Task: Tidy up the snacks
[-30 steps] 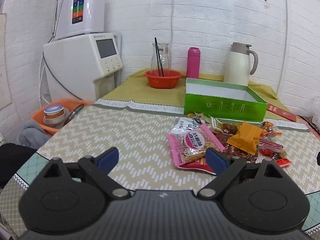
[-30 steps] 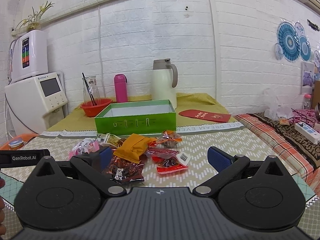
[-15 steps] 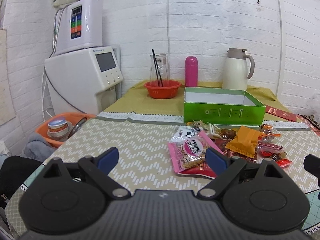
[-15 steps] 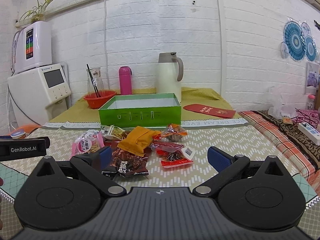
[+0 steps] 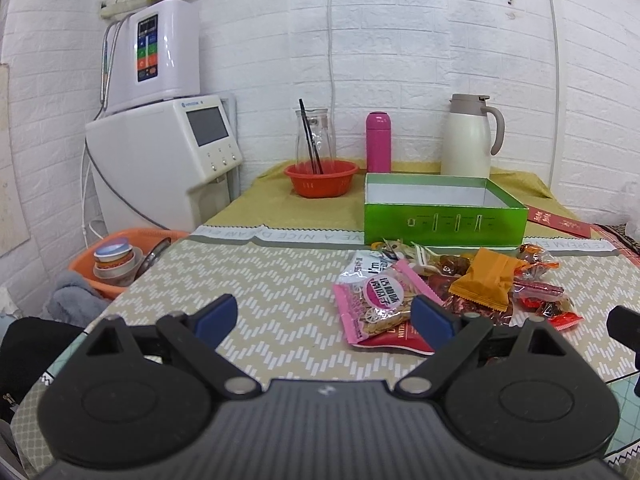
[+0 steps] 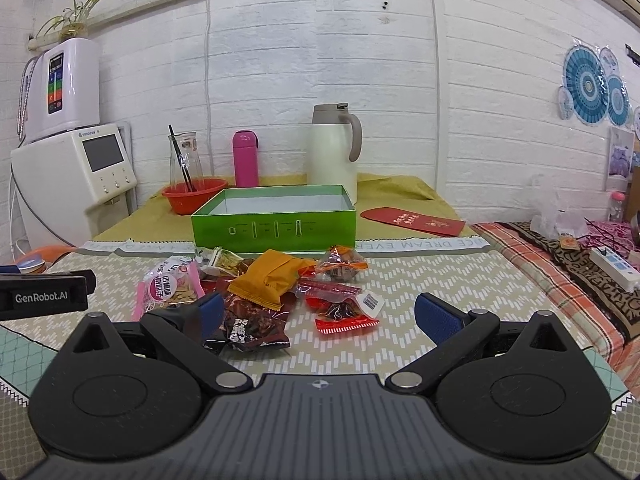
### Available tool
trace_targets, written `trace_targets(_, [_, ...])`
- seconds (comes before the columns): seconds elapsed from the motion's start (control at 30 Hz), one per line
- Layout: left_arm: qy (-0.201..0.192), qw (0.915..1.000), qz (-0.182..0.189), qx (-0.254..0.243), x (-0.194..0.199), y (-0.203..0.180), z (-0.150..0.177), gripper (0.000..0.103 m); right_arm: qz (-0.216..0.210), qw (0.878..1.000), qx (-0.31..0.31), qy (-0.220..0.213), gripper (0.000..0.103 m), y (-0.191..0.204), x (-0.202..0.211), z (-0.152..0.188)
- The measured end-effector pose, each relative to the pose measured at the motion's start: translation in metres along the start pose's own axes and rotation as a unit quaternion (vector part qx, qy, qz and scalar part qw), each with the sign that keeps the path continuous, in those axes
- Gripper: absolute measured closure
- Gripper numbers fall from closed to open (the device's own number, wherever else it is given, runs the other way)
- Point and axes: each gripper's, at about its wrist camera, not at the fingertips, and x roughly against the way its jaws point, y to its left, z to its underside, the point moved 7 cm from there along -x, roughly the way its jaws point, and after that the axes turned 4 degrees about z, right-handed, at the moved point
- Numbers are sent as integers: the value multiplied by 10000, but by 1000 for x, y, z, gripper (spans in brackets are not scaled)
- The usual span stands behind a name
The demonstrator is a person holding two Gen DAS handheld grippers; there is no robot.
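A pile of snack packets lies on the patterned table in front of an open green box (image 5: 444,218) (image 6: 274,226). The pile holds a pink nut packet (image 5: 376,306) (image 6: 168,288), an orange packet (image 5: 486,278) (image 6: 272,278), a dark brown packet (image 6: 254,326) and small red packets (image 6: 344,316). My left gripper (image 5: 324,316) hovers open near the pile's left side, its right finger close to the pink packet. My right gripper (image 6: 318,312) hovers open just short of the pile, nothing between its fingers.
Behind the box stand a red bowl (image 5: 321,178), a glass carafe (image 5: 314,136), a pink bottle (image 5: 378,142) and a white thermos jug (image 5: 470,136). A water dispenser (image 5: 160,160) and an orange basin (image 5: 120,256) are at left. A red envelope (image 6: 414,220) and a power strip (image 6: 612,268) lie at right.
Both grippers have risen and tilted up a little, so the pile and box sit lower in view. Both stay open; no snack has moved.
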Motion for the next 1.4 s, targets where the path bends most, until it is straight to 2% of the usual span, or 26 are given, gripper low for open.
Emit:
trace_targets(0.1, [13, 10000, 25, -31, -2, -1, 1, 11, -131, 9999, -55, -11, 0, 1, 1, 0])
trace_targets(0.33, [101, 9999, 67, -38, -10, -1, 6, 11, -101, 9999, 11, -63, 0, 2, -2, 1])
trace_targets(0.47, [105, 9998, 133, -101, -12, -1, 10, 11, -382, 9993, 1, 8, 0, 5, -2, 3])
trace_targets(0.6, [-23, 9988, 327, -369, -9, 7, 21, 11, -500, 9981, 351, 55, 0, 3, -1, 3])
trace_targets(0.7, [42, 9985, 437, -321, -17, 15, 27, 11, -509, 9964, 675, -41, 0, -4, -3, -3])
trace_targets(0.8, [122, 9987, 438, -229, -34, 18, 17, 11, -488, 9964, 676, -155, 0, -14, -19, -19])
trace_targets(0.87, [14, 9983, 486, -306, -45, 17, 6, 11, -585, 9959, 649, -216, 0, -20, -35, -32])
trace_targets(1.03, [-157, 9936, 772, -815, -77, 4, -12, 11, -1111, 9923, 528, 153, 0, -29, -81, -36])
trace_targets(1.1, [-151, 9926, 943, -750, -88, 3, -11, 11, -1231, 9910, 446, 274, 0, -32, -94, -28])
trace_targets(1.2, [-39, 9911, 1276, -386, -104, 7, -6, 11, -1397, 9886, 390, 405, 0, -28, -111, -21])
trace_targets(1.33, [213, 9924, 1144, -391, -127, 9, 3, 11, -1669, 9839, 234, 596, 0, -10, -134, -23])
trace_targets(1.4, [241, 9905, 1310, -350, -132, 8, 4, 11, -1722, 9822, 246, 712, 0, 4, -147, -23])
